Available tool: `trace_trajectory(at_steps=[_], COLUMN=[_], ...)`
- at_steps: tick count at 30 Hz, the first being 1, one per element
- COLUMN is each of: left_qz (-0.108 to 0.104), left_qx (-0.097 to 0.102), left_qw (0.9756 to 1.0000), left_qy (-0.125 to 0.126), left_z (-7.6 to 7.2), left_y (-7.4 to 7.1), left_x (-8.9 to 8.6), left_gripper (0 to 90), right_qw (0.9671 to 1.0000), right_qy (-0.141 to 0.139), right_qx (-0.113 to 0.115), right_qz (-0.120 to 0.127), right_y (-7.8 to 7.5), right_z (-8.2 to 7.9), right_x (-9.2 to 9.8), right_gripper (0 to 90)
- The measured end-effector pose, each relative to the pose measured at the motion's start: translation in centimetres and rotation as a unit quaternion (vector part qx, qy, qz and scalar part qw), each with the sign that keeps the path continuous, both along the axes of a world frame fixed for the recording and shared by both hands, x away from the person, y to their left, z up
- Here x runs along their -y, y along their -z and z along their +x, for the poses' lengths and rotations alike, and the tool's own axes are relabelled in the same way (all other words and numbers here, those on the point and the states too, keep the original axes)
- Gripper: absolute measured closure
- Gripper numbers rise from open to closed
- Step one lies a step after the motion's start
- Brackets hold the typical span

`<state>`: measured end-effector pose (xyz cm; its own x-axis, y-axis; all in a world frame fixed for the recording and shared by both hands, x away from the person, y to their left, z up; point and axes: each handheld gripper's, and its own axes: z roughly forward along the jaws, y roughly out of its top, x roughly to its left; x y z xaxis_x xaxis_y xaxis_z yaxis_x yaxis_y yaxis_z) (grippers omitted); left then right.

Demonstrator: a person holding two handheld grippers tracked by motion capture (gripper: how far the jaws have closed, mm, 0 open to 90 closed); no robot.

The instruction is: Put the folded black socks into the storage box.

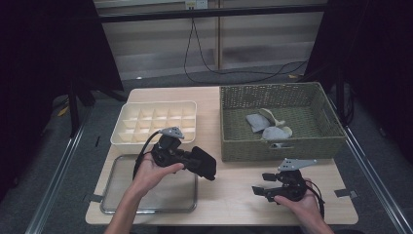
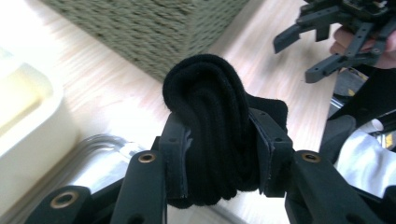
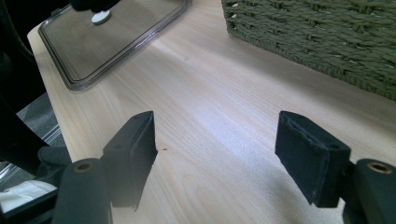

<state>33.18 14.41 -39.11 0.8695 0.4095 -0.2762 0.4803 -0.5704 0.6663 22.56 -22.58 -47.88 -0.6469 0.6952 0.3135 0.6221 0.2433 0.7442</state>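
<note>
The left gripper (image 2: pixel 219 154) clamps a rolled black sock (image 2: pixel 212 126), apparently above the tray (image 1: pixel 109 195); the roll bulges past the pads. The right gripper (image 3: pixel 224 149) gapes empty over the table (image 3: pixel 219 93).

black rolled sock (image 2: pixel 210 135) | olive-green woven basket (image 1: pixel 280 146) | cream divided tray (image 1: pixel 122 132) | pale wood-grain counter (image 1: pixel 234 195) | grey socks (image 1: pixel 257 122)

high: overhead, facing forward | tool views: close, low (both share basket (image 2: pixel 154 28))

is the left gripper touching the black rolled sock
Touching. The left gripper view shows the left gripper with both pads pressed against the sides of the black rolled sock.
</note>
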Motion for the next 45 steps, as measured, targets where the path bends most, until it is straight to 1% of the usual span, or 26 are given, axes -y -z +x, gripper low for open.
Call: trace_trajectory(at_steps=[1,2,4,5,6,7,9,10,12,15,16,18,19,20,22,26,27,29,30,31,33,34,37,41,44,45], left_qz=[-0.002,0.004,0.005,0.009,0.004,0.009,0.001,0.009,0.016,0.014,0.020,0.021,0.018,0.023,0.028,0.023,0.022,0.025,0.035,0.040,0.042,0.041,0.052,0.062,0.069,0.076], left_qx=[0.000,0.001,0.004,0.006,0.005,0.007,0.008,0.010,0.014,0.018,0.019,0.024,0.023,0.025,0.025,0.023,0.021,0.022,0.025,0.027,0.032,0.033,0.039,0.036,0.030,0.031], left_qw=[1.0000,1.0000,0.9999,0.9998,0.9998,0.9998,0.9998,0.9997,0.9995,0.9994,0.9993,0.9991,0.9991,0.9992,0.9988,0.9986,0.9987,0.9983,0.9982,0.9978,0.9976,0.9974,0.9966,0.9960,0.9953,0.9949], left_qy=[-0.005,-0.006,-0.014,-0.014,-0.019,-0.017,-0.020,-0.019,-0.024,-0.027,-0.025,-0.027,-0.029,-0.022,-0.032,-0.043,-0.041,-0.048,-0.043,-0.045,-0.044,-0.049,-0.051,-0.053,-0.060,-0.059], left_z=[0.1,0.2,0.5,0.7,0.7,0.8,1.0,1.1,1.3,1.6,1.7,1.9,1.9,2.2,2.5,3.3,3.5,3.7,3.9,3.8,4.0,4.1,4.5,5.3,6.2,6.4], left_y=[0.0,-0.1,-0.3,-0.4,-0.5,-0.7,-0.9,-1.1,-1.5,-2.1,-2.3,-2.8,-2.9,-3.0,-3.3,-3.6,-3.7,-3.9,-4.1,-4.3,-4.7,-4.8,-5.4,-5.7,-5.5,-5.5], left_x=[-0.2,-0.4,-0.8,-1.0,-1.1,-1.2,-1.4,-1.5,-1.6,-1.9,-2.0,-2.1,-2.1,-2.3,-2.6,-3.1,-3.2,-3.2,-3.2,-3.1,-3.2,-3.1,-3.1,-3.0,-3.1,-3.1], left_gripper=[61.7,61.7,61.7,61.6,61.6,61.6,61.7,61.7,61.6,61.7,61.6,61.7,61.7,61.7,61.7,61.8,61.7,61.8,61.8,61.8,61.8,61.8,61.8,61.8,61.8,61.8], right_qw=[1.0000,1.0000,1.0000,1.0000,1.0000,1.0000,1.0000,1.0000,1.0000,1.0000,1.0000,1.0000,1.0000,1.0000,0.9999,0.9999,0.9999,0.9999,0.9999,0.9999,0.9999,0.9999,0.9999,0.9998,0.9998,0.9998], right_qy=[0.000,0.000,-0.003,-0.004,-0.004,-0.002,-0.002,-0.001,-0.001,-0.001,-0.002,-0.001,-0.002,-0.002,0.000,0.000,0.000,0.001,0.001,0.002,0.004,0.003,0.001,0.000,0.001,0.002], right_qx=[0.000,0.001,-0.003,-0.003,-0.003,-0.005,-0.007,-0.007,-0.007,-0.007,-0.007,-0.007,-0.008,-0.009,-0.010,-0.012,-0.011,-0.011,-0.010,-0.012,-0.014,-0.015,-0.016,-0.018,-0.018,-0.018], right_qz=[0.000,0.000,0.002,0.003,0.003,0.003,0.003,0.003,0.002,0.003,0.003,0.002,0.002,0.002,0.001,0.001,0.001,0.002,0.003,0.004,0.005,0.007,0.007,0.007,0.007,0.007], right_y=[0.0,0.0,0.0,0.0,0.0,0.0,0.0,0.0,0.0,0.0,0.0,0.0,0.0,0.0,0.0,0.0,0.0,0.0,0.0,0.0,0.1,0.1,0.1,0.2,0.2,0.2], right_z=[0.0,0.0,0.0,0.0,0.0,0.0,0.0,0.1,0.0,0.0,0.0,0.0,0.0,0.0,0.0,0.0,0.0,0.1,0.0,0.0,0.1,0.1,0.1,0.1,0.1,0.1], right_x=[0.0,0.0,0.0,0.0,0.0,0.0,0.0,0.0,0.0,0.0,0.0,0.0,0.0,0.0,0.0,0.0,0.0,0.0,0.0,0.0,0.0,0.0,-0.1,-0.1,-0.1,0.0], right_gripper=[29.2,29.3,30.1,29.6,29.2,29.2,29.0,28.7,28.6,28.5,28.4,28.4,28.4,28.4,28.3,28.3,28.3,28.1,28.0,28.0,27.7,27.6,27.4,27.2,27.1,27.1])
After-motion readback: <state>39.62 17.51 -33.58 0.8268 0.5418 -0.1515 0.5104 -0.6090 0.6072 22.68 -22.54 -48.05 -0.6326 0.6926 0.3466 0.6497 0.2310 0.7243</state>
